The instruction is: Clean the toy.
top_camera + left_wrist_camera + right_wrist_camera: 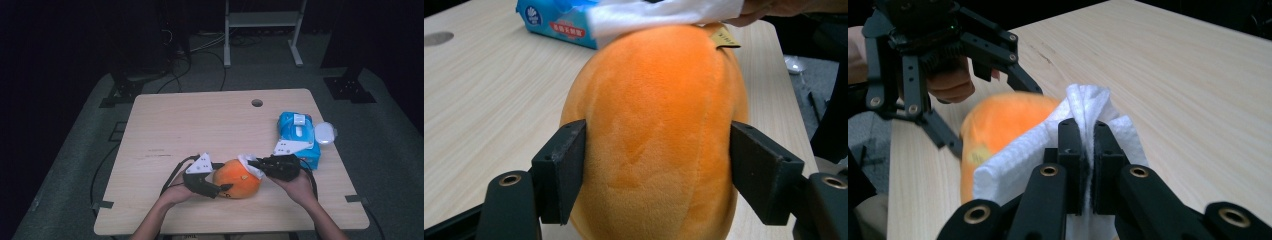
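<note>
Left hand-held gripper (pixel 226 188) jaws spread, clamping; right hand-held gripper (pixel 251 163) jaws pinched tight; forearms low.

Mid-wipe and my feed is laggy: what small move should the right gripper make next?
Probably drag the white wipe across the orange plush. The right gripper pinches it against the plush's top, and the left gripper clamps both sides, so the plush should hold steady.
</note>
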Demonstrator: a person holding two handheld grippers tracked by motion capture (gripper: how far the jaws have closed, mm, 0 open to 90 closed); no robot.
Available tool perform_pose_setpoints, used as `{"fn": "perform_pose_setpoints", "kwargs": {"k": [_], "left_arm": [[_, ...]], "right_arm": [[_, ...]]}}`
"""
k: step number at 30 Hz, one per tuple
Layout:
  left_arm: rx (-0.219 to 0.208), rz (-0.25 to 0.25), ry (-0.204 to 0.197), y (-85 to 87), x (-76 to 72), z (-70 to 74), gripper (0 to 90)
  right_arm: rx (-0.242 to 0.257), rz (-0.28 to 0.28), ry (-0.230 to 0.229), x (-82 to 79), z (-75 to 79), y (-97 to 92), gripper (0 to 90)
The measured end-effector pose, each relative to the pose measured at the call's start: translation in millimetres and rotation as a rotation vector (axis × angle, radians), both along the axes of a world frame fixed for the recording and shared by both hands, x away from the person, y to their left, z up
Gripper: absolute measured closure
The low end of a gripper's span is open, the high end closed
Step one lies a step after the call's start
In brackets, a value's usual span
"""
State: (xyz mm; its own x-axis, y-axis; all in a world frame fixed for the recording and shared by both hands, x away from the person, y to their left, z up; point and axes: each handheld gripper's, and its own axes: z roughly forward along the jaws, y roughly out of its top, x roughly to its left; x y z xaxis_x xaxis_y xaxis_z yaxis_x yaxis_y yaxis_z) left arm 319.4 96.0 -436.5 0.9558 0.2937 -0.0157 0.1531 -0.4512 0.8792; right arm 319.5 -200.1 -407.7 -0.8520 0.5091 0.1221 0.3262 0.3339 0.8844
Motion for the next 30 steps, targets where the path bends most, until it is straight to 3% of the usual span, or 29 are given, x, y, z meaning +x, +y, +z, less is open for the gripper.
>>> {"fn": "perform_pose_setpoints", "kwargs": {"k": [4,9,14,20,25,30], "left_arm": [[-0.011,0.020,0.034,0.6,4.8,-0.9,27.9],[-0.022,0.039,0.050,0.0,7.2,-1.7,27.8],[0.006,0.011,0.008,-5.9,4.0,2.6,27.9],[0.039,-0.004,-0.032,-13.8,-2.2,7.5,27.3],[0.035,-0.003,-0.026,-15.0,-1.8,8.0,26.0],[0.035,0.002,-0.012,-12.9,-0.6,7.2,24.3]], "right_arm": [[0.017,-0.017,0.024,-7.0,-6.4,-11.9,84.7],[0.050,-0.026,0.054,-17.0,-12.5,-22.8,84.6],[0.055,-0.028,0.056,-15.9,-12.0,-25.1,84.6],[0.059,-0.008,0.041,-4.1,-4.6,-12.3,84.6],[0.058,0.012,0.041,9.7,1.1,2.9,84.6],[0.025,0.039,0.041,20.1,3.3,18.1,84.5]]}}
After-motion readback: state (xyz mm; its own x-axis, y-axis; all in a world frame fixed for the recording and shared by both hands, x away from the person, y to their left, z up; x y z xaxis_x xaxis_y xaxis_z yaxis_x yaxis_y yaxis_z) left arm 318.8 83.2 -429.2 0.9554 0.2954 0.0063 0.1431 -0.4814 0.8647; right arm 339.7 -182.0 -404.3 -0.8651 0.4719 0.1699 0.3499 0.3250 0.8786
